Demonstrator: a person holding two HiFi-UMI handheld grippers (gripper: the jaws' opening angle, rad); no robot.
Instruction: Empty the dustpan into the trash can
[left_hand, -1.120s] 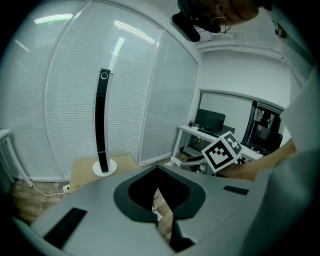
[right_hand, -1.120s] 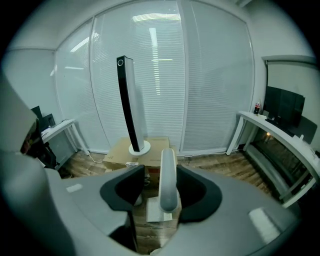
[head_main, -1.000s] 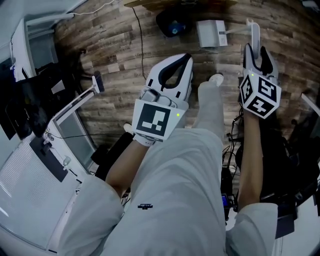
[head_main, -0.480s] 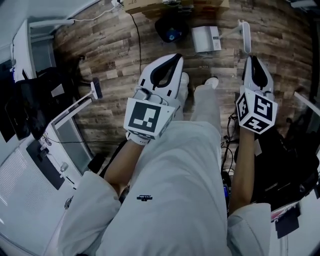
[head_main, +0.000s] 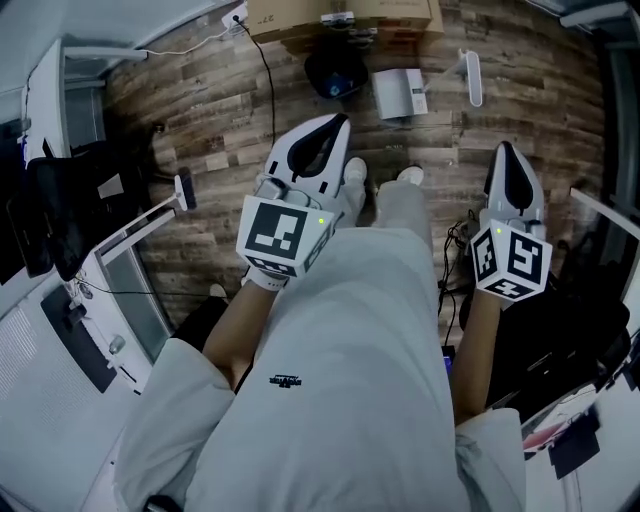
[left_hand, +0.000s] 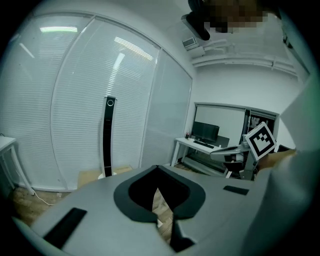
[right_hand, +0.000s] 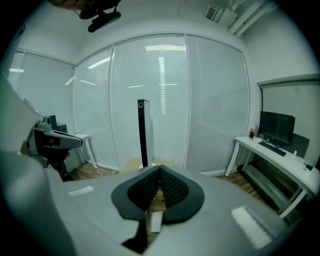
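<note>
On the wood floor at the top of the head view lie a white dustpan (head_main: 398, 92) and a white handle (head_main: 473, 78), beside a dark round trash can (head_main: 335, 70). My left gripper (head_main: 335, 122) hangs over the person's left leg, shut and empty; in the left gripper view (left_hand: 159, 172) only floor shows behind its jaws. My right gripper (head_main: 505, 150) is on the right, well clear of the white handle. Its jaws have just been closing with nothing between them, and in the right gripper view (right_hand: 160, 170) the ribbed pads meet.
A cardboard box (head_main: 340, 15) stands against the far wall. White furniture (head_main: 60, 330) fills the left side, and dark gear and cables (head_main: 560, 340) the right. The person's light trousers (head_main: 340, 330) fill the middle. A black pole (right_hand: 143, 132) and a desk with a monitor (right_hand: 277, 145) stand ahead.
Both grippers have risen away from the floor. The right gripper has come off the white handle, which stays on the floor, and its jaws have closed. The left jaws stayed shut.
</note>
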